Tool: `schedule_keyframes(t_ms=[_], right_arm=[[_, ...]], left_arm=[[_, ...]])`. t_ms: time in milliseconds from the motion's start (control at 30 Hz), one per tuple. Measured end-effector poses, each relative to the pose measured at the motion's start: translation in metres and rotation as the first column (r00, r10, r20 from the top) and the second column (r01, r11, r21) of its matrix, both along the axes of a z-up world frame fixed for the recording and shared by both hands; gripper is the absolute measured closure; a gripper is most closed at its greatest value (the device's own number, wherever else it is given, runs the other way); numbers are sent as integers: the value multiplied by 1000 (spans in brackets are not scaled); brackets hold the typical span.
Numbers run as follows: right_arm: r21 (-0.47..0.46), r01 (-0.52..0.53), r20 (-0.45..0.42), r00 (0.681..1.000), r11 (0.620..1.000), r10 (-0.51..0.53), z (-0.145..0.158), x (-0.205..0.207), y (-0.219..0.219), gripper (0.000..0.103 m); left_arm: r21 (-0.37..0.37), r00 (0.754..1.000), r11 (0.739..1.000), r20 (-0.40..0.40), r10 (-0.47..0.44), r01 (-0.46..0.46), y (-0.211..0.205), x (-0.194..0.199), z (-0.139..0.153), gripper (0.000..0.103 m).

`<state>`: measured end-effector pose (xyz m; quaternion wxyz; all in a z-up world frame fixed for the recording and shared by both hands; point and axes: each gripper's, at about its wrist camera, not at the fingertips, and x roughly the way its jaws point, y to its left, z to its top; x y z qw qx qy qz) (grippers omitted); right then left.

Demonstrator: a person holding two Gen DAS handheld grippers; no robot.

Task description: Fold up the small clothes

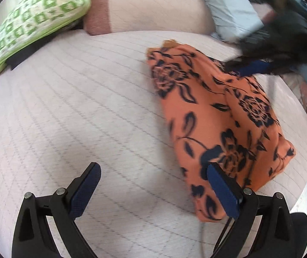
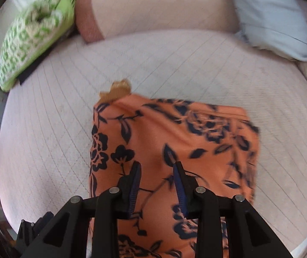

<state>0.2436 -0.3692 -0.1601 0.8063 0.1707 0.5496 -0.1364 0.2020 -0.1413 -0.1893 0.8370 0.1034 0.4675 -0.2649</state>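
An orange garment (image 2: 170,150) with a dark floral print lies folded into a rough rectangle on a bed covered by a pale quilted bedspread (image 1: 78,107). In the left wrist view the garment sits to the right of centre, running from the middle of the bed down toward the near edge; in the right wrist view it fills the lower middle of the picture. A small tan scrap of cloth (image 2: 117,91) pokes out from under its far left corner.

The left claw (image 1: 153,185) stands wide apart with nothing between its blue-padded fingers; its left finger is over bare bedspread, and its right finger overlaps the near edge of the garment in the picture, though whether it touches the cloth I cannot tell. The right claw (image 2: 156,182) hangs directly over the garment with its fingers a modest way apart, and only flat cloth shows in the gap, none of it pinched. In the left wrist view the right claw appears as a dark blur at the upper right with a blue pad near the garment's far side.

At the head of the bed a green-and-white patterned cushion (image 1: 35,21) lies at the left, resting on a dark flat item. A pinkish bolster (image 1: 149,8) sits in the middle, and a pale blue pillow (image 2: 271,17) lies at the right.
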Motion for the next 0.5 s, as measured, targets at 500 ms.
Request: schedule_keyframes(t_ms=[500], right_arm=[[14,-27,-27,999,1000,27,-50,-39,-24,62]], left_arm=[[-9,995,996,-38,89,-89,-7,19,-8,4]])
